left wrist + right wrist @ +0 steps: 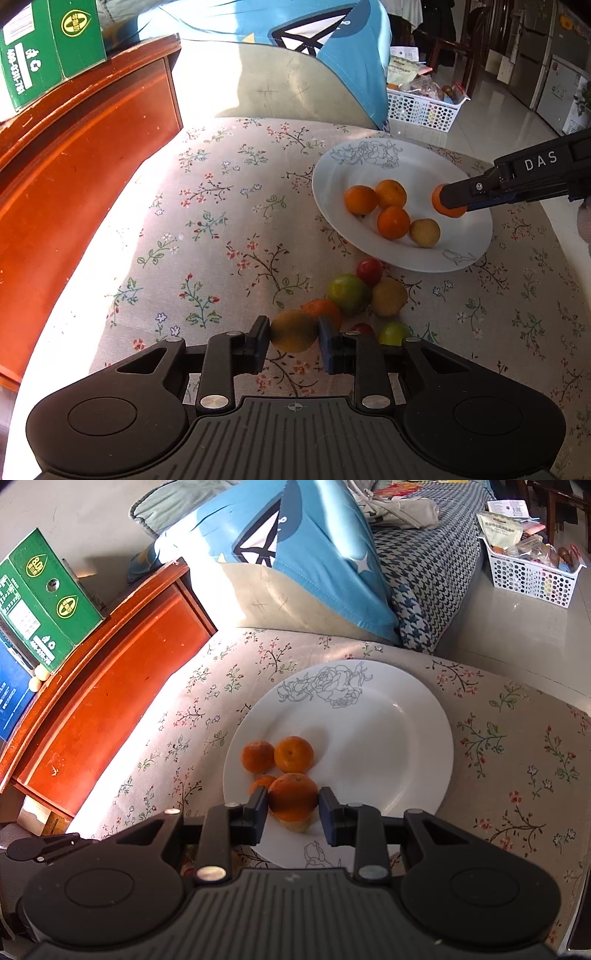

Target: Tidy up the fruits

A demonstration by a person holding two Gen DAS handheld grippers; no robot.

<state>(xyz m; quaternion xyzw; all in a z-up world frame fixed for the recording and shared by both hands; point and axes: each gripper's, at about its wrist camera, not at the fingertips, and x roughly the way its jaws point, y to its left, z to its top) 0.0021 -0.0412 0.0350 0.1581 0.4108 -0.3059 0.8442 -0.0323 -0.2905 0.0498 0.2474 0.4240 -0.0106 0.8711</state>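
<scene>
A white plate (pixel 461 225) with a rose print sits on the floral cloth and holds three oranges (pixel 390 192) and a yellow fruit (pixel 424 232). My right gripper (pixel 293 805) is shut on an orange (pixel 293 795) and holds it just above the plate (pixel 388 746); it also shows in the left wrist view (pixel 448 201). My left gripper (pixel 293 332) is shut on a yellow-brown fruit (pixel 293 330) above the cloth. Loose fruits lie beside it: a green one (pixel 349 293), a yellow one (pixel 388 297), a red one (pixel 369 270), an orange (pixel 325 310).
A red wooden cabinet (pixel 74 166) with a green box (pixel 44 48) stands at the left. A blue pillow (pixel 295 554) leans behind the table. A white basket (pixel 532 572) of goods sits on the floor at the right.
</scene>
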